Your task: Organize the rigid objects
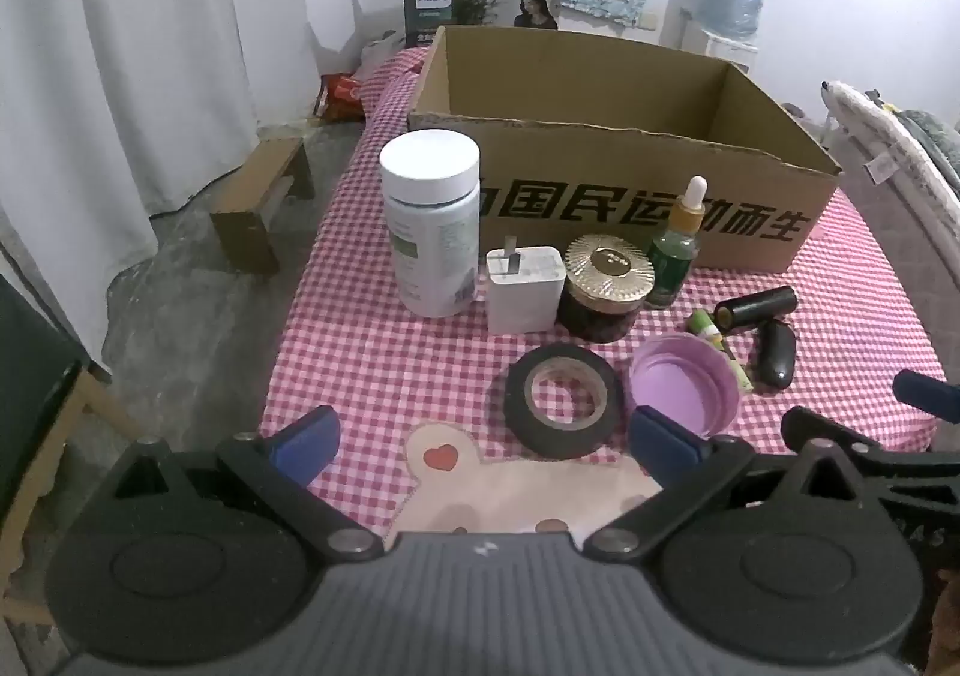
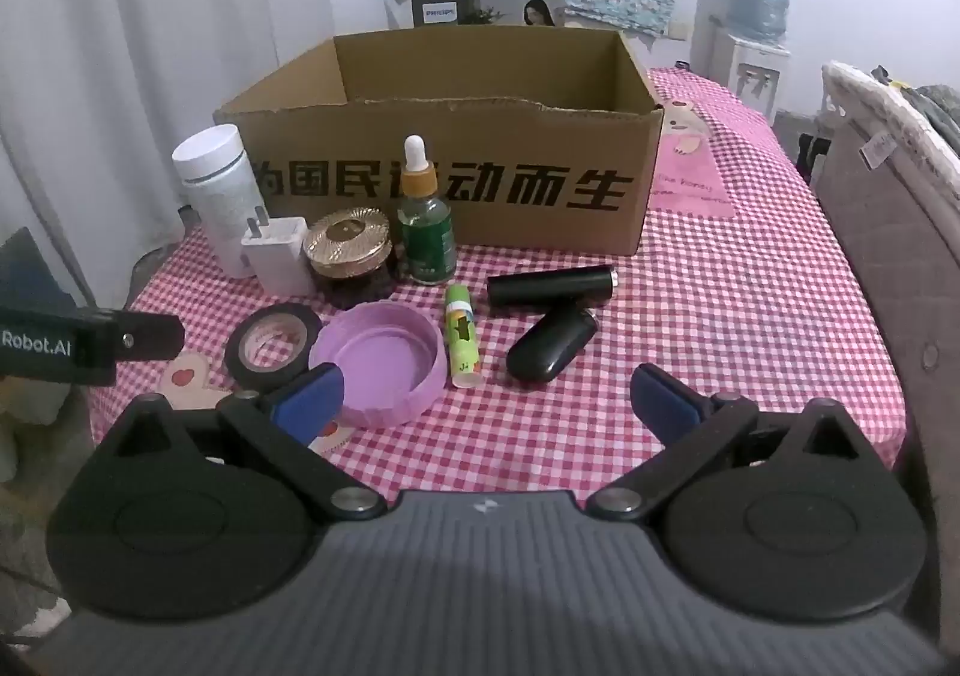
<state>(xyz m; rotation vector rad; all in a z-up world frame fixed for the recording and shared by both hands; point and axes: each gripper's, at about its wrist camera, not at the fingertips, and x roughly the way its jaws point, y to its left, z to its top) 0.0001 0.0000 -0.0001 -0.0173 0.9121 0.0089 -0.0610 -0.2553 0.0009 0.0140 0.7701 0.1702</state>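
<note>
Jaws on both grippers stand wide w/ nothing between them: left gripper (image 1: pixel 480 445) hangs above the black tape roll (image 1: pixel 562 401), right gripper (image 2: pixel 486 397) over bare cloth near the purple lid (image 2: pixel 384 361). All items sit on the checked tablecloth (image 2: pixel 750 316) in front of the open cardboard box (image 2: pixel 444 136), which looks empty as far as its inside shows. Probably step one: pick something. Best approach imo: start w/ low loose items nearest. Tape lies flat, so pinch across its wall, one finger inside the ring. Avoid knocking the dropper bottle (image 2: pixel 425 220), tall and tippy.
</note>
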